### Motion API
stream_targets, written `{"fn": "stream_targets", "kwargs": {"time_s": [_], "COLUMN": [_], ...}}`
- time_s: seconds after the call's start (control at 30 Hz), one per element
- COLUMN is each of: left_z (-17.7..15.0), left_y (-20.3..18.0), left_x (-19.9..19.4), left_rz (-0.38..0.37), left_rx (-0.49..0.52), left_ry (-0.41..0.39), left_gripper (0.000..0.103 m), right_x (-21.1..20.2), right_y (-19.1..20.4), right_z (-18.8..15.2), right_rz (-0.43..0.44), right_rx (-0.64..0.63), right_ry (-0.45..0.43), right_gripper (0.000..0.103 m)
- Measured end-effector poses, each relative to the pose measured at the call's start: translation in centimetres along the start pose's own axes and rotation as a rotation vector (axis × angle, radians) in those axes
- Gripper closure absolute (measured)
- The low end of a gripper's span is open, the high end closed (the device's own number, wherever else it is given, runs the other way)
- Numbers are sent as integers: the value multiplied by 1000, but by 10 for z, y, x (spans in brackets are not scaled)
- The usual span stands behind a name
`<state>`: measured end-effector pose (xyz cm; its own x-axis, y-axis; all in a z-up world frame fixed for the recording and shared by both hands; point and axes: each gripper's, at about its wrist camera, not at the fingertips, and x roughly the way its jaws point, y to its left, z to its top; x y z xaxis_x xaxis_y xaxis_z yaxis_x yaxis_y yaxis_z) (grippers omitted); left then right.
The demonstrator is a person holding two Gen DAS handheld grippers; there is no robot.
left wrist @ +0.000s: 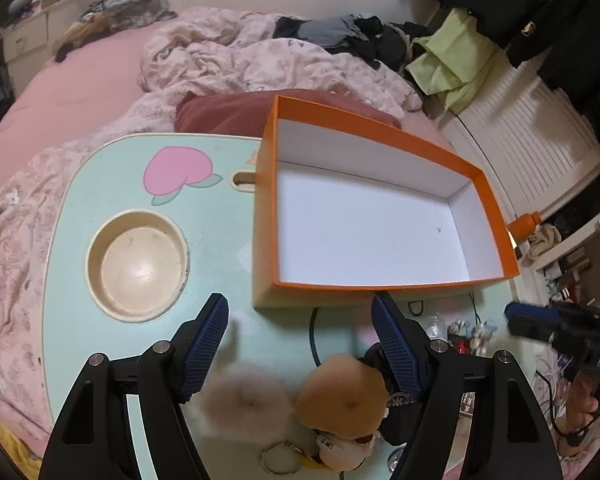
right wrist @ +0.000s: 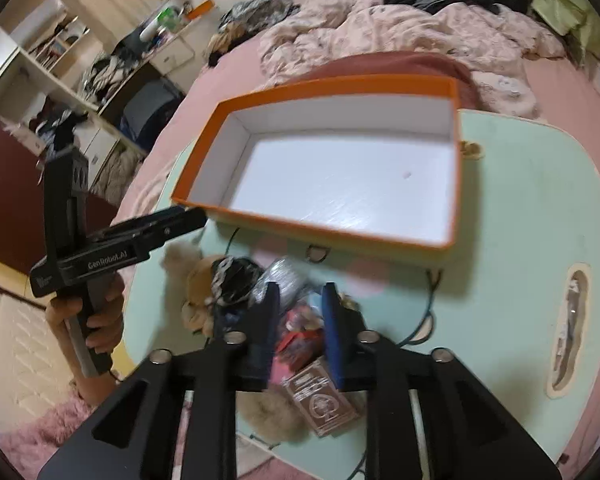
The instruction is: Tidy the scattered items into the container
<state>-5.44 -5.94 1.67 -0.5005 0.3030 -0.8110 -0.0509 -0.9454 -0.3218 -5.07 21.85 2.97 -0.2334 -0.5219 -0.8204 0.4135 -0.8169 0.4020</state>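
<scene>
From my left wrist, the orange box [left wrist: 384,216] sits empty at the far right of the mint table [left wrist: 220,216]; nothing is packed yet, so I judge I am at the first pick, my left gripper [left wrist: 300,316] wide open with nothing between its pads, above the tan plush toy [left wrist: 342,396] that lies near me. From my right wrist, my right gripper [right wrist: 300,300] stands narrowly parted and grips nothing, over the near pile, card box [right wrist: 320,400] included; next I must lower onto one item.
</scene>
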Motion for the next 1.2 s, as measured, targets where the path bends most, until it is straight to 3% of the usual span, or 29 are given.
{"fn": "stream_targets", "kwargs": {"time_s": [0.13,0.2,0.27,0.3,0.53,0.6,0.73,0.9,1.07,1.2], "left_z": [2,6,11,12,11,13,28,53,68,68], "left_y": [7,12,15,16,11,8,4,12,28,45], "left_x": [-15,-19,-16,-12,7,12,27,39,30,9], "left_rz": [-29,-17,-1,0,-20,-32,-24,-27,53,74], "left_rx": [-23,-44,-59,-64,-66,-65,-71,-107,-133,-156], "left_ry": [-53,-74,-73,-69,-37,-36,-48,-61,-113,-143], "left_gripper": [29,29,29,28,28,29,47,55,55,55], "right_x": [-34,-56,-65,-64,-15,-6,11,31,37,28], "right_y": [-18,-28,-36,-40,-46,-44,-33,-8,2,9], "right_z": [-3,-9,-17,-21,-19,-12,3,23,33,26], "right_rz": [5,-86,-221,-268,-224,-168,-91,-71,-59,-65], "right_rx": [40,77,118,137,170,169,169,116,82,46], "right_ry": [-146,-262,-333,-340,-217,-204,-165,-135,-119,-128], "right_gripper": [79,76,57,55,55,55,56,58,58,58]}}
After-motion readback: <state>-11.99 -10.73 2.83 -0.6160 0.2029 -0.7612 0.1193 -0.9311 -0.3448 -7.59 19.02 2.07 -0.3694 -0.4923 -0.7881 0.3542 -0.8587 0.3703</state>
